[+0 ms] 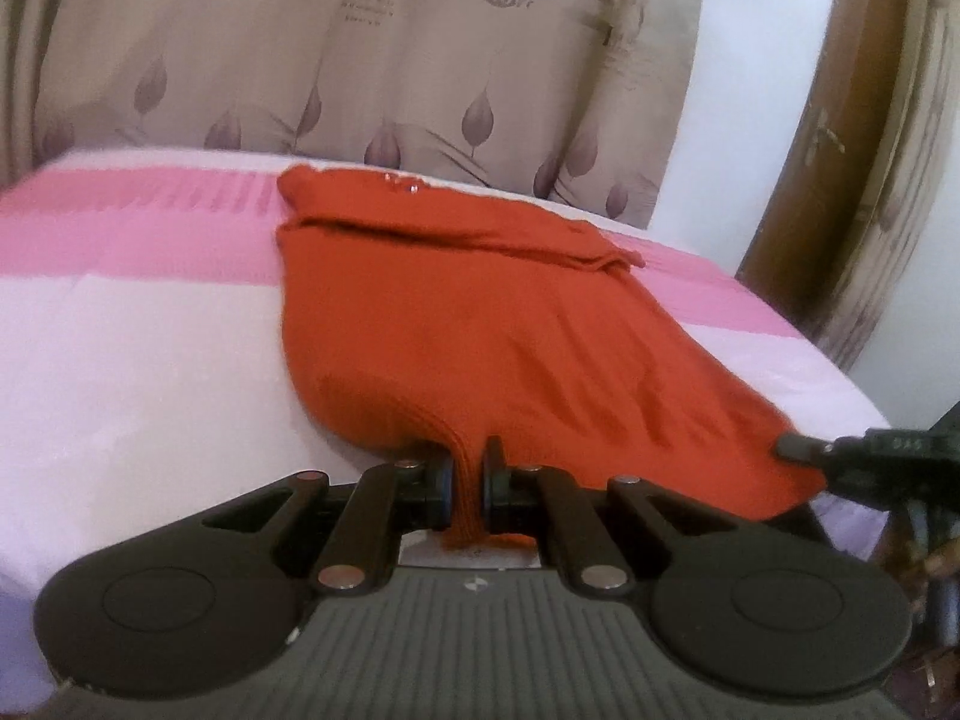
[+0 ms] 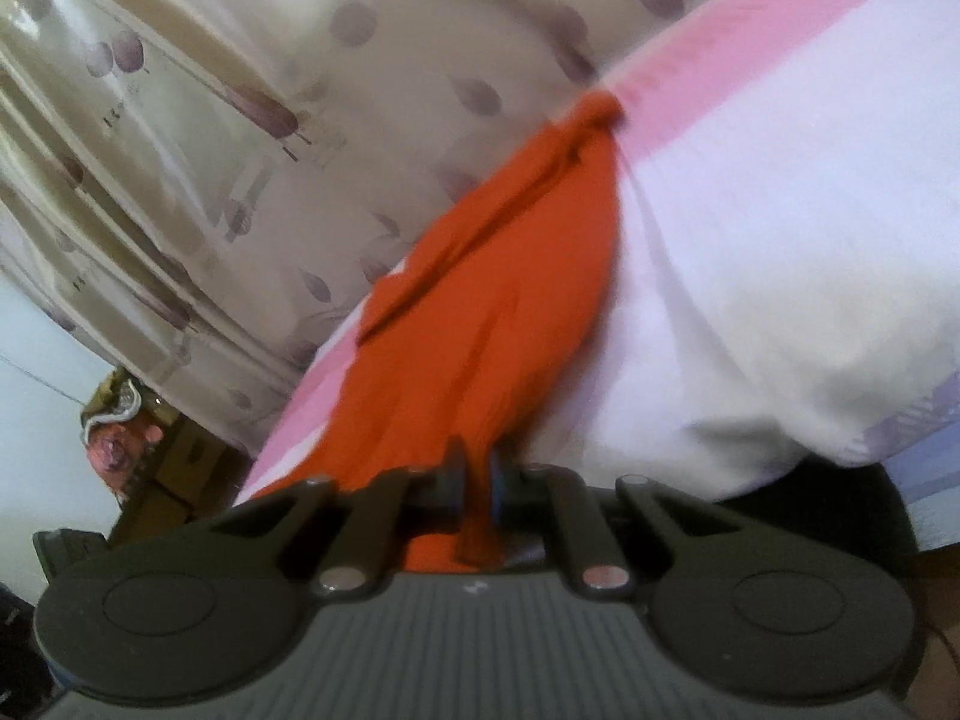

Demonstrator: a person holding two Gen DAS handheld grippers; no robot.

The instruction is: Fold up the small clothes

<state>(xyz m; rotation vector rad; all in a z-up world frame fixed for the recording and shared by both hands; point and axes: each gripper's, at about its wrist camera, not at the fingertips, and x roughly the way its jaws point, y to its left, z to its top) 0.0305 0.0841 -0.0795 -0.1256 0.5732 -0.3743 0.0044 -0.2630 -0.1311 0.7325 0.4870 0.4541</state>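
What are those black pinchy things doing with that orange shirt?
A person is folding a small orange garment on a pink and white sheet. They hold a gripper in each hand. The left gripper is pinched shut on the near edge of the cloth, and the right gripper is pinched shut on the same edge further along. The far part lies on the sheet, with one band already folded over.

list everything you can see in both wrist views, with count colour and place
garment: one, orange-red, lying on the bed, near edge pinched at two spots
bedsheet: one, white with pink bands, under the garment
curtain: one, beige with mauve leaf print, behind the bed
cardboard boxes: brown, count unclear, low by the curtain
left gripper: one, black, shut on the garment's near edge
right gripper: one, black, shut on the garment's near corner
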